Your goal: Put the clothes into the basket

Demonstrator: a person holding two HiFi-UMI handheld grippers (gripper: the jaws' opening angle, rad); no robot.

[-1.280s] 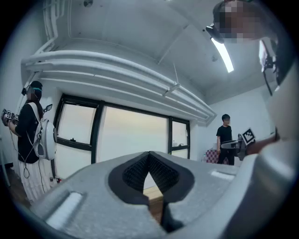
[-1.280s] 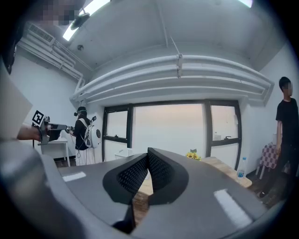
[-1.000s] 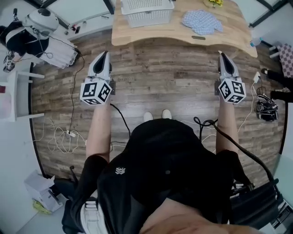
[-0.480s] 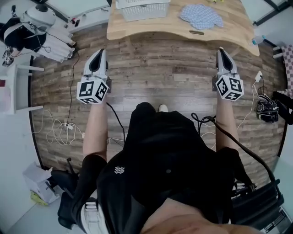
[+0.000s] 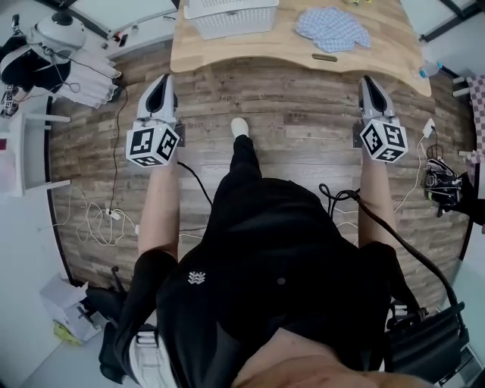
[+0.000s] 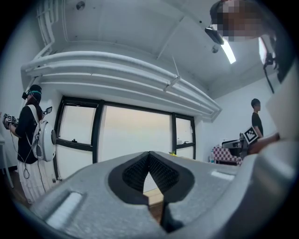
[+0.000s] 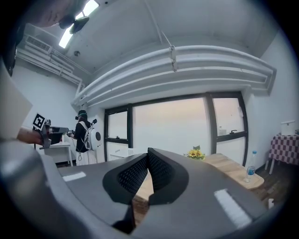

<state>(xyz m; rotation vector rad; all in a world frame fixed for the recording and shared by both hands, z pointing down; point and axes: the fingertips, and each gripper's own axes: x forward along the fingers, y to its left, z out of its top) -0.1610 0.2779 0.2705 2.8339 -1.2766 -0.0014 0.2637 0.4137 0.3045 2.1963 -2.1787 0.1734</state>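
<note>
The left gripper's fingers were clenched tip to tip with nothing between them. The right gripper's fingers were pressed together the same way, also empty. In the head view both grippers, left and right, hung over the plank floor in the middle of the frame, well short of the bench. Each carried its marker cube toward the person's forearm. The blue checked garment lay crumpled on the bench at the upper right of the frame. The white basket stood apart from it at the top centre-left. One shoe showed on the floor between the grippers. Yellow flowers showed on the bench in the right gripper view.
</note>
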